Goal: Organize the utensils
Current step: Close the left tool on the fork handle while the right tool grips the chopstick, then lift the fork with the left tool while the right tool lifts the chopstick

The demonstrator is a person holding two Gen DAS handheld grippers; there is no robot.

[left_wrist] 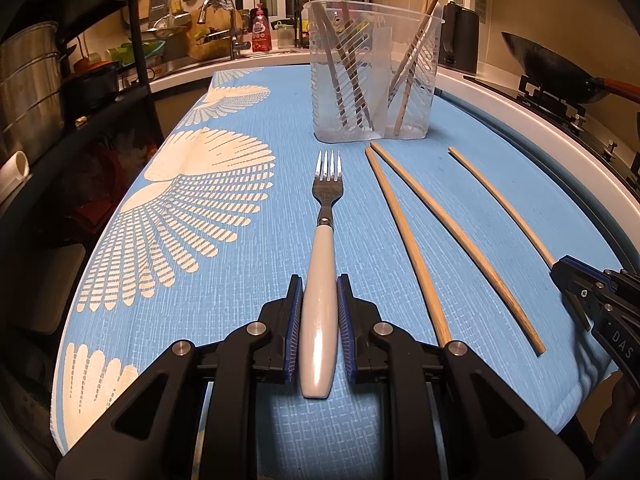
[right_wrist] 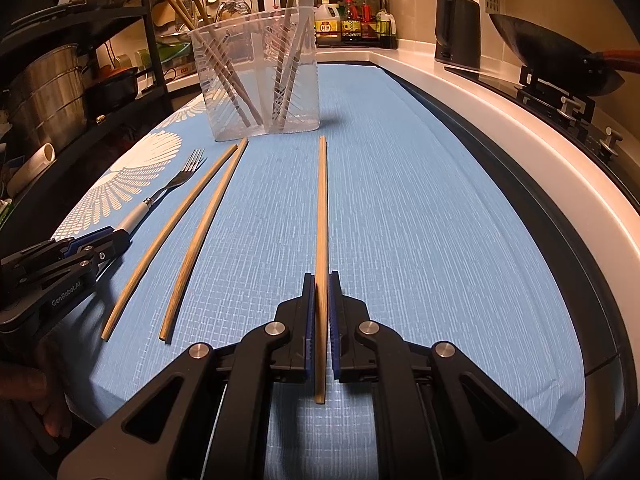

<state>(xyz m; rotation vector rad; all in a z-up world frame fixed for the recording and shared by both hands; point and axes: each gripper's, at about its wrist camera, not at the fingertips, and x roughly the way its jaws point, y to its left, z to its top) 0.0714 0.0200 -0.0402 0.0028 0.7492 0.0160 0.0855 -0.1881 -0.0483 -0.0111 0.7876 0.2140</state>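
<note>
- Straddling the white handle of the fork [left_wrist: 325, 216], left gripper [left_wrist: 319, 292]: blue pads either side of the handle, touching or nearly so; cannot tell whether fully clamped.
- Lying flat on the blue cloth [left_wrist: 240, 280], fork with tines toward 12 o'clock, aimed at the clear holder [left_wrist: 370, 72] at 12 to 1 o'clock in the left wrist view.
- Bracketing the lone chopstick [right_wrist: 322, 216], right gripper [right_wrist: 320, 292]: jaws narrowed close about the stick near its butt end, a sliver of gap showing; firm grip not confirmed.
- Resting at 10 to 11 o'clock of the right gripper, two loose chopsticks [right_wrist: 192, 232], side by side, tips near the holder's base.
- Standing at 11 o'clock in the right wrist view, holder [right_wrist: 256, 80] with two compartments: chopsticks leaning in the left one, more sticks and a white-handled piece in the right one.
- Judged step: closing on both pieces before lifting toward the holder.
- Doing it well: squeezing squarely across the handle's width, well forward of its end, to limit droop of the heavy tines.
- Closing fully on the thin stick before lifting; slipping or rolling likely otherwise.
- Lifting straight up, tilting upright, then clearing the rim and the leaning sticks.
- Sorting by kind: chopstick among chopsticks, fork with the white-handled cutlery.
</note>
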